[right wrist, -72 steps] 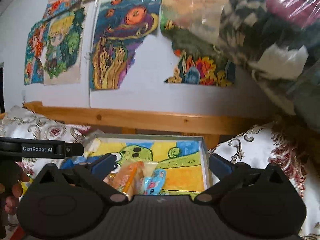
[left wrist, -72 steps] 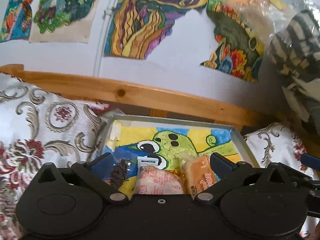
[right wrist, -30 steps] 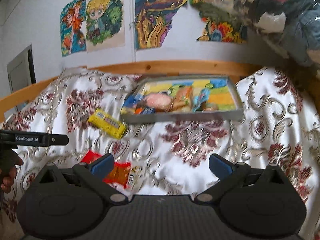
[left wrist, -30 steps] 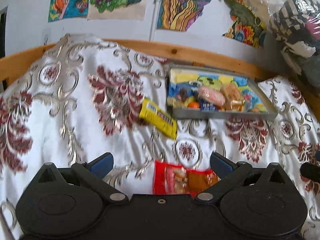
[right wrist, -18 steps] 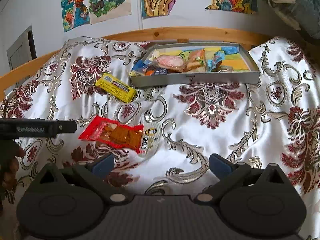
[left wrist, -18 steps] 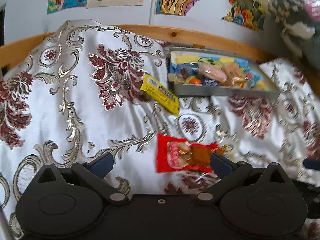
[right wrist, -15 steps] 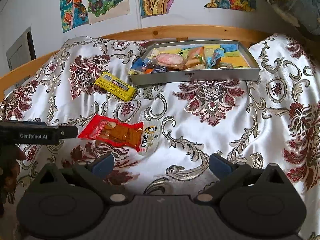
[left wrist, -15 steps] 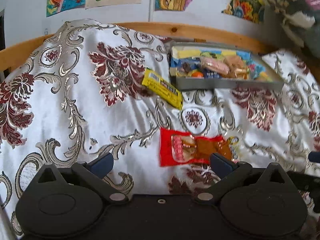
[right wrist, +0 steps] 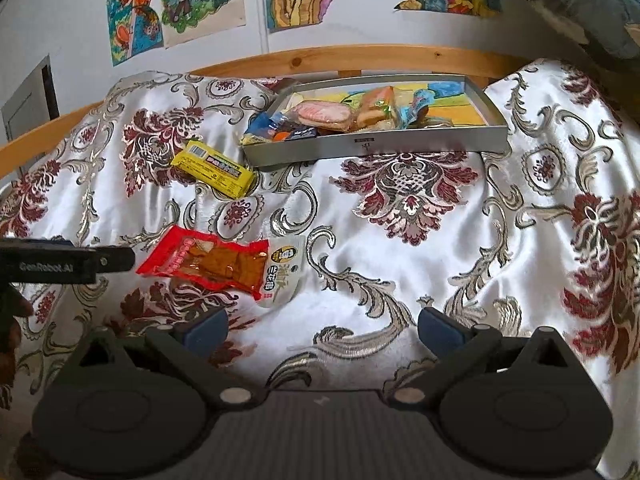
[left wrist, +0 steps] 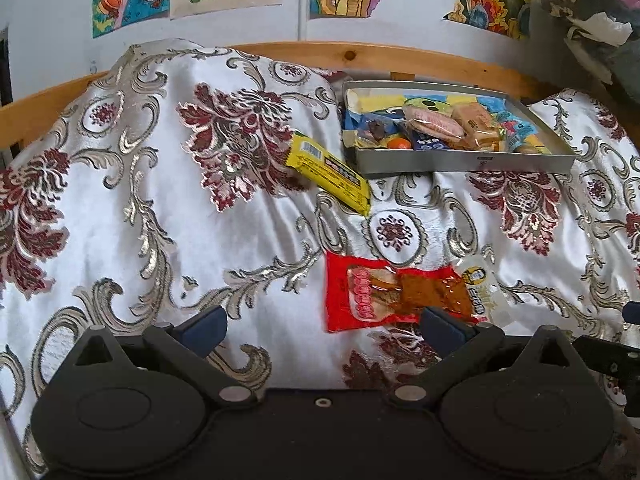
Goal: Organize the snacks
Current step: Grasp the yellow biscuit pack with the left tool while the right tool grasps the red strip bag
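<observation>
Left gripper (left wrist: pixel 323 322) jaws spread wide and empty at lower centre, red snack packet (left wrist: pixel 390 294) just above, right gripper (right wrist: pixel 323 324) likewise wide, yellow bar (left wrist: pixel 328 172) mid-frame beside grey tray (left wrist: pixel 460 162) holding perhaps six snacks, patterned bedspread (left wrist: pixel 160 220) underneath.

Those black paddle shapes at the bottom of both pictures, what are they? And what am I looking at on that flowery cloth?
They are two hand-held grippers, one in each of a person's hands, not a robot arm. Each carries a camera looking forward between its two blue-tipped fingers, so you get one picture per hand.

The left gripper and the right gripper are both open and hold nothing. In the right view, the black bar at the left edge is the other gripper's body.

On the cloth lie a red snack packet nearest the grippers and a yellow snack bar farther back. Beyond them sits a shallow metal tray already holding several wrapped snacks. Drawings hang on the wall behind.
</observation>
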A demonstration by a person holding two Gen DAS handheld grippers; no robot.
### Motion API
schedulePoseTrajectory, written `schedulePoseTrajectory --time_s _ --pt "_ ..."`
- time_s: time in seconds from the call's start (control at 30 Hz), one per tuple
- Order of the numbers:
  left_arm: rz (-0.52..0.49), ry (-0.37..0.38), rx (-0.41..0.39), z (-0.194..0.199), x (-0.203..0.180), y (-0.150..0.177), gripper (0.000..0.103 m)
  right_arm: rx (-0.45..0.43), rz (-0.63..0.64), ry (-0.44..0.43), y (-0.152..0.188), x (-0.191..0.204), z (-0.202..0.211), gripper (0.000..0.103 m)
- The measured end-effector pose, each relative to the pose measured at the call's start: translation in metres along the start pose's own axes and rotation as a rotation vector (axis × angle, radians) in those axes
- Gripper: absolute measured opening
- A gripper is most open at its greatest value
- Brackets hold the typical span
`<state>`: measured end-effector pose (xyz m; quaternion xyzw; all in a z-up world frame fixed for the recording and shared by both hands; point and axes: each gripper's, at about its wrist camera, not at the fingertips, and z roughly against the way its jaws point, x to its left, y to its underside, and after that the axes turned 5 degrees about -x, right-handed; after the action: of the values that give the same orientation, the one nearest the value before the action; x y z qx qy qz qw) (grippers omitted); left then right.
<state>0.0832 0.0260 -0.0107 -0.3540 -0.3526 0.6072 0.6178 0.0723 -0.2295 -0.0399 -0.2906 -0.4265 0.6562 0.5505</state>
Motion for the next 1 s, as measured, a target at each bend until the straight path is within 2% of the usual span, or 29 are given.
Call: schedulePoseTrajectory --time_s 0.13,0.33,0.47,0.57,0.73,0.9,1.0 --pt "-0.022 0.008 -0.031 -0.005 0.002 -0.007 0.102 -0.001 0.090 -0.057 -0.012 0.006 -0.012 0.103" --pt "-0.051 0.030 -0.106 -0.023 0.007 -0.026 0.102 -0.017 0.318 -0.176 -0.032 0.026 -0.040 0.103" --pt "-0.072 0.038 -0.143 -0.043 0.008 -0.034 0.102 0.008 0.527 -0.234 -0.036 0.049 -0.068 0.103" --pt "-0.057 0.068 -0.161 -0.059 0.010 -0.042 0.102 0.064 0.656 -0.251 -0.031 0.066 -0.095 0.103" --pt "-0.019 0.072 -0.166 -0.078 0.014 -0.050 0.102 0.132 0.704 -0.281 -0.025 0.079 -0.134 0.102" --pt "-0.011 0.051 -0.144 -0.088 0.017 -0.046 0.102 0.123 0.709 -0.308 -0.026 0.085 -0.151 0.101" --pt "-0.001 0.046 -0.136 -0.090 0.019 -0.046 0.102 0.139 0.666 -0.312 -0.029 0.080 -0.154 0.095"
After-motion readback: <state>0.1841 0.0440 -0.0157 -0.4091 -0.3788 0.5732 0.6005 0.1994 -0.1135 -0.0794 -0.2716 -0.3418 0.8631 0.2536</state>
